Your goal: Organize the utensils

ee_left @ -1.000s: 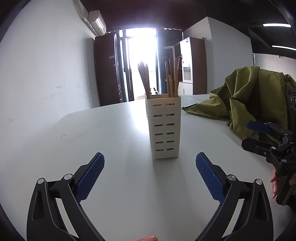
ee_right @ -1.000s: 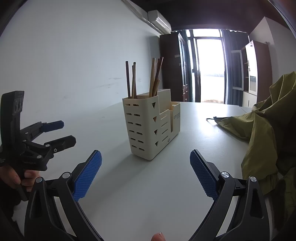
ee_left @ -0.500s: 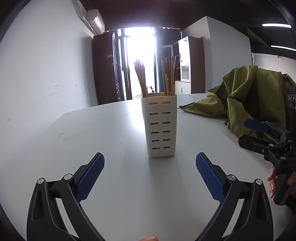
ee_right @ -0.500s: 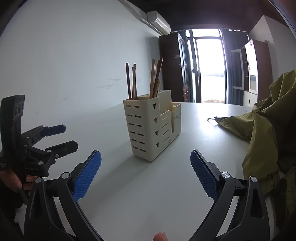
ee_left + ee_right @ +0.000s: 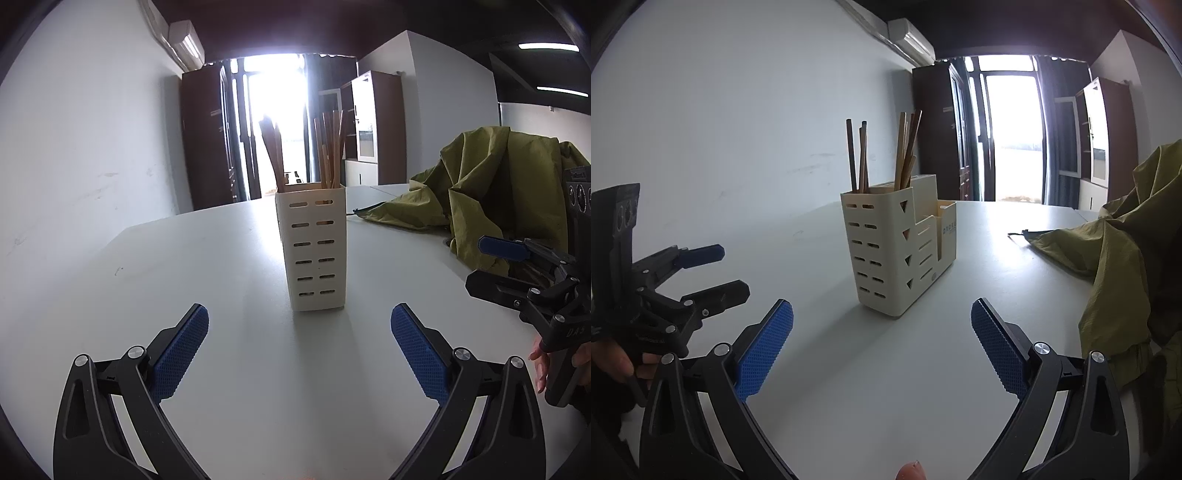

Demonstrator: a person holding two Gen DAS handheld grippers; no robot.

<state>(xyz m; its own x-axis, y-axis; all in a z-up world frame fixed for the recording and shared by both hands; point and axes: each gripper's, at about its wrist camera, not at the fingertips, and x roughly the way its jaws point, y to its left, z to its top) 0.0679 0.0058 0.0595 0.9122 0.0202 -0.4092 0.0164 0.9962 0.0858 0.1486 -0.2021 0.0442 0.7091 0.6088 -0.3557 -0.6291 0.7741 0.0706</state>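
Already the chopsticks [image 5: 903, 151] stand in the holder [image 5: 897, 251]; both grippers' jaws are wide apart, holding nothing.

Cream slotted holder [image 5: 313, 251], brown chopsticks [image 5: 862, 158], olive cloth [image 5: 491, 192].

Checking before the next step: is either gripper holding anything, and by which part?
Nothing is held. The left gripper and right gripper are both open and empty; the chopsticks stand in the holder.

I can't see the chopsticks' [image 5: 328, 147] lower ends inside the utensil holder [image 5: 316, 251]; window glare washes out the darker chopsticks [image 5: 271, 151], perhaps four, and the olive jacket [image 5: 1126, 236] runs off-frame.
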